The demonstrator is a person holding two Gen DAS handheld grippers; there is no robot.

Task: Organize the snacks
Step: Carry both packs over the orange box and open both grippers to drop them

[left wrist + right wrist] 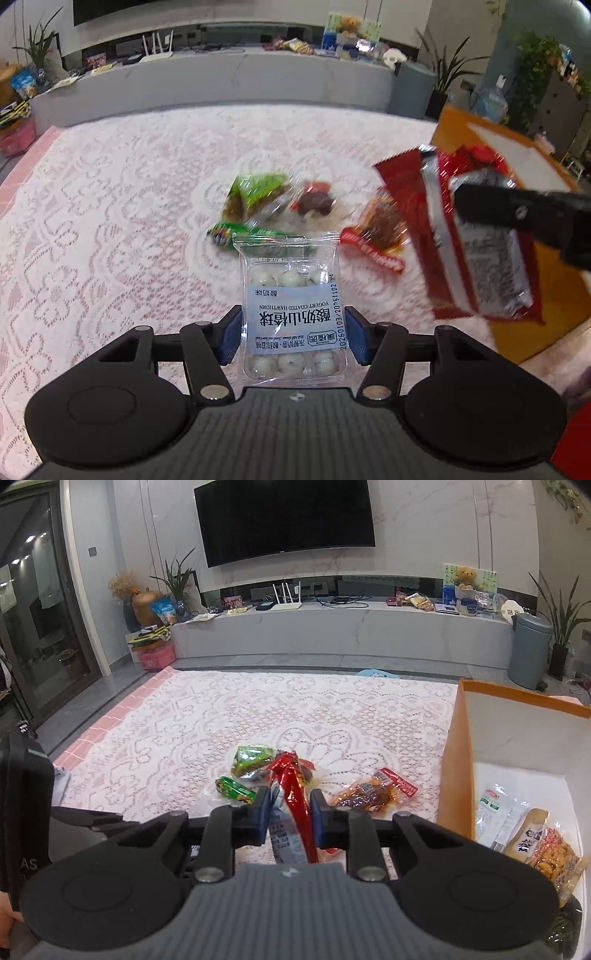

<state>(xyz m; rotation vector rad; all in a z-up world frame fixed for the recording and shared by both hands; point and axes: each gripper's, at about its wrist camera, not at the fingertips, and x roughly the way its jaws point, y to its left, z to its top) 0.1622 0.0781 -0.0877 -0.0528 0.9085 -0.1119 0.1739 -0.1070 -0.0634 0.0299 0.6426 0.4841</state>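
— Why is the orange box (456, 753) open beside the bench (221, 716)?
— To take snacks. The right tongs (288, 812) pinch a red packet (293, 794); the left tongs (293, 332) clamp the hawthorn pack (291, 314), both lifted clear.

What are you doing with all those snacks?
A person is sorting snacks into an orange box using two grippers. The left gripper holds a clear pack of yogurt hawthorn balls. The right gripper holds a red packet. A few snacks already lie in the box, and green and brown packets wait on the lace cloth.
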